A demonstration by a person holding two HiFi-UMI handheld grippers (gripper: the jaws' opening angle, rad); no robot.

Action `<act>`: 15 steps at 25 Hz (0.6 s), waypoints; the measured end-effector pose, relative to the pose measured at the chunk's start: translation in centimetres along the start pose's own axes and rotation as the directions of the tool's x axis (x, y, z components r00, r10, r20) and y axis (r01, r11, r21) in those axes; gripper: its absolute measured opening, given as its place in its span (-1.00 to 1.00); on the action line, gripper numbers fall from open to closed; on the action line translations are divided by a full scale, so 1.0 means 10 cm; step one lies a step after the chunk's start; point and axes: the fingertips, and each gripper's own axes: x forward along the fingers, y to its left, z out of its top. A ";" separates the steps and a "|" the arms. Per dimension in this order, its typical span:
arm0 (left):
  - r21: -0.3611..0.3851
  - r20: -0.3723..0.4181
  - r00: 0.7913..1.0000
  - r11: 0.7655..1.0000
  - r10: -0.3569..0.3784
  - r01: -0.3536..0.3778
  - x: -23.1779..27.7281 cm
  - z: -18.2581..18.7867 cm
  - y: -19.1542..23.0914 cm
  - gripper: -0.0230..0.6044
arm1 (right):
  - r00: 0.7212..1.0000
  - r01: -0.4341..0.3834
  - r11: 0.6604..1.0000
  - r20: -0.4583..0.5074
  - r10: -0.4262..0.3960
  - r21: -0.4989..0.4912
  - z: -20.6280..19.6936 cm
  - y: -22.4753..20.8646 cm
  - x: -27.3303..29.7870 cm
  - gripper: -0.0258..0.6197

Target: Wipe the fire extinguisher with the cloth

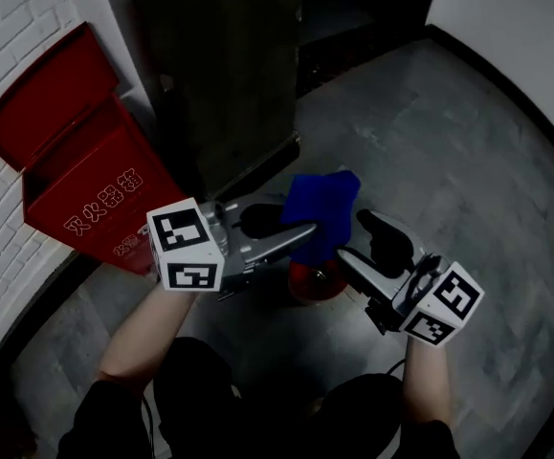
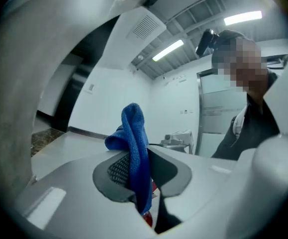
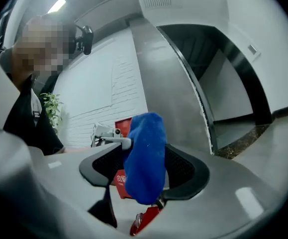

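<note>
A blue cloth [image 1: 321, 210] hangs bunched over the red top of the fire extinguisher [image 1: 315, 278], which stands on the grey floor. My left gripper [image 1: 300, 220] reaches in from the left and is shut on the cloth [image 2: 137, 148], whose fold rises above the pads. My right gripper [image 1: 353, 235] sits just right of the cloth with its jaws spread wide. In the right gripper view the cloth [image 3: 146, 156] dangles in front of the open jaws, pinched by the left gripper [image 3: 109, 136]. A red part of the extinguisher [image 3: 146, 221] shows below.
A red extinguisher box [image 1: 90, 185] with its lid up leans against the white brick wall [image 1: 9, 36] at left. A dark pillar [image 1: 229, 65] stands behind the extinguisher. Grey tiled floor [image 1: 468, 161] spreads to the right. A potted plant [image 3: 51, 114] stands by the wall.
</note>
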 end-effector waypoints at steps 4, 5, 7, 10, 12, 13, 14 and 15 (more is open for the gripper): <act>0.013 -0.019 0.998 0.998 -0.058 0.059 0.30 -0.04 -0.20 -0.75 | 0.998 0.008 0.994 0.059 -0.015 0.105 0.08 -0.06 -0.07 -0.19; 0.010 -0.028 0.996 0.997 -0.081 0.082 0.35 -0.07 -0.25 -0.75 | 0.997 -0.002 0.991 0.081 -0.009 0.136 0.10 -0.06 -0.13 -0.20; 0.017 -0.065 0.986 0.988 -0.155 0.157 0.43 -0.17 -0.37 -0.75 | 0.993 -0.036 0.981 0.120 0.013 0.192 0.16 -0.06 -0.25 -0.25; 0.033 -0.091 0.977 0.980 -0.192 0.196 0.51 -0.26 -0.47 -0.75 | 0.994 -0.070 0.973 0.101 0.049 0.221 0.14 0.00 -0.31 -0.34; 0.017 -0.076 0.980 0.982 -0.185 0.187 0.54 -0.26 -0.46 -0.75 | 0.997 -0.048 0.976 0.072 0.034 0.212 0.07 0.01 -0.33 -0.39; 0.004 -0.068 0.980 0.982 -0.186 0.187 0.55 -0.27 -0.46 -0.75 | 0.997 -0.039 0.974 0.074 0.023 0.222 0.04 0.00 -0.34 -0.48; -0.008 -0.059 0.980 0.982 -0.190 0.190 0.55 -0.27 -0.47 -0.74 | 0.996 -0.040 0.969 0.083 0.020 0.245 0.03 -0.01 -0.36 -0.60; -0.018 -0.050 0.980 0.981 -0.194 0.194 0.56 -0.27 -0.48 -0.74 | 0.995 -0.046 0.962 0.092 0.022 0.268 0.02 -0.01 -0.37 -0.64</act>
